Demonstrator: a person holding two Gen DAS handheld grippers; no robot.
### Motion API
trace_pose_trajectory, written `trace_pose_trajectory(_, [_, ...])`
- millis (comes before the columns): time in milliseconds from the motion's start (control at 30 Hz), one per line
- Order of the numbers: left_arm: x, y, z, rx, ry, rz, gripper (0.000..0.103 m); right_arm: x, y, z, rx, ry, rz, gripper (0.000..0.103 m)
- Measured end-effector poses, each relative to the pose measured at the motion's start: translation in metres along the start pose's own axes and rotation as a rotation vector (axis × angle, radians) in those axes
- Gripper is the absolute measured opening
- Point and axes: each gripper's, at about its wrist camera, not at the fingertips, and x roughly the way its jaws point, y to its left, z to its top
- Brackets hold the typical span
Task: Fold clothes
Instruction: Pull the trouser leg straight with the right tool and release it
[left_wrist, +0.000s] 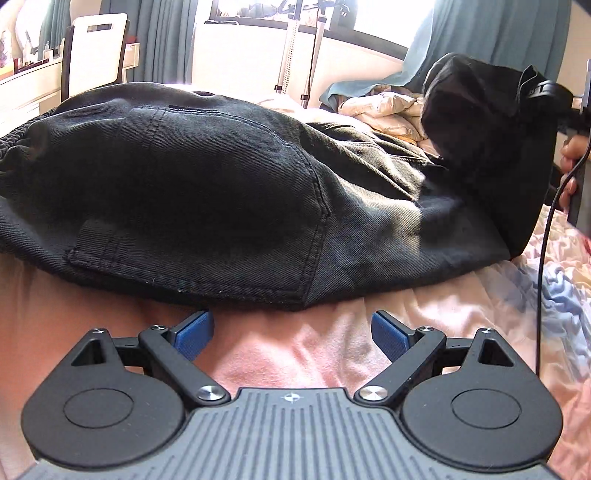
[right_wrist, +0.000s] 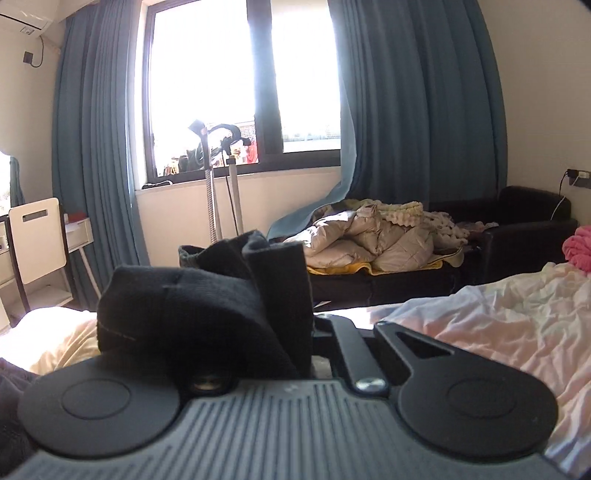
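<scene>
Jeans (left_wrist: 229, 192), right hand-held gripper (right_wrist: 310, 328) raised, clamping hem

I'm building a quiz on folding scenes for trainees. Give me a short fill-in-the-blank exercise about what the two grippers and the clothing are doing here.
1. The left gripper hovers over the pink bedsheet with its jaws ____.
2. The right gripper is shut on a bunched end of the dark ____ garment.
3. That gripped end is held ____ the bed, not lying flat.
4. The pads of the left gripper are coloured ____.

Missing words: open; denim; above; blue
</scene>
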Motion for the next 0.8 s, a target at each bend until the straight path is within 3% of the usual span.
trace_pose_trajectory(133, [0.004,-0.010,-0.002,0.046,-0.010,0.014,0.093,0.023,-0.069,0.042,0.030,-0.067,-0.175,0.007])
trace_pose_trajectory(233, [0.006,-0.014,-0.001,0.066,-0.035,0.030,0.093,0.045,-0.132,0.048,0.069,-0.065,-0.322,0.007])
trace_pose_trajectory(333, [0.014,-0.016,0.001,0.059,-0.044,0.050,0.093,0.067,-0.195,0.026,0.133,-0.013,-0.427,0.007])
trace_pose_trajectory(433, [0.024,-0.018,0.003,0.046,-0.046,0.067,0.093,0.087,-0.254,-0.029,0.228,0.097,-0.497,0.007])
trace_pose_trajectory(600, [0.034,-0.024,0.002,0.070,-0.053,0.106,0.095,0.110,-0.306,-0.126,0.350,0.258,-0.466,0.008])
trace_pose_trajectory(700, [0.038,-0.026,0.001,0.074,-0.052,0.115,0.096,0.109,-0.305,-0.143,0.384,0.239,-0.433,0.015])
trace_pose_trajectory(800, [0.038,-0.026,0.001,0.075,-0.054,0.118,0.096,0.111,-0.305,-0.133,0.358,0.271,-0.423,0.018])
